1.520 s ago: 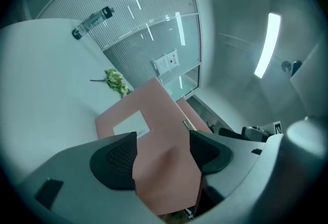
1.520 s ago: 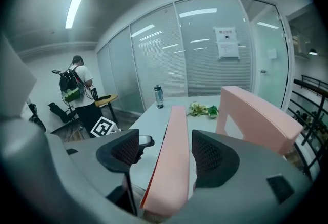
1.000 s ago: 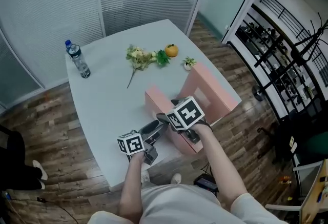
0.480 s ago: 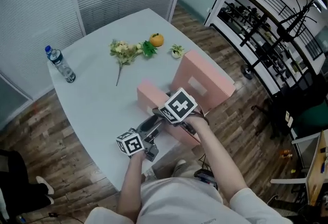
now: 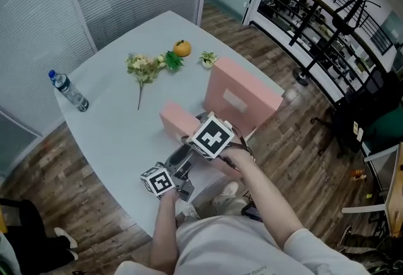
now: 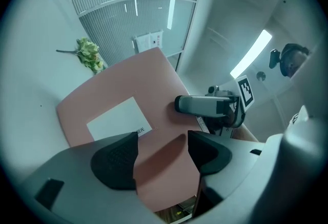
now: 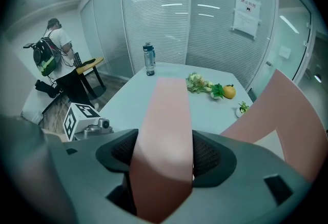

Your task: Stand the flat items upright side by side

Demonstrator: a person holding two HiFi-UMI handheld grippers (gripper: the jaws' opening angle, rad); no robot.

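Right gripper (image 7: 163, 157) pinches the upper edge of the near pink box (image 5: 176, 123), pads tight on both faces, jaws just closing a little. That box stands on edge on the table (image 5: 113, 132) near its right rim, just in front of the upright far pink box (image 5: 242, 94). Left gripper (image 6: 161, 154) has its jaws spread, just narrowing slightly, the near box's labelled face between them, unpressed.
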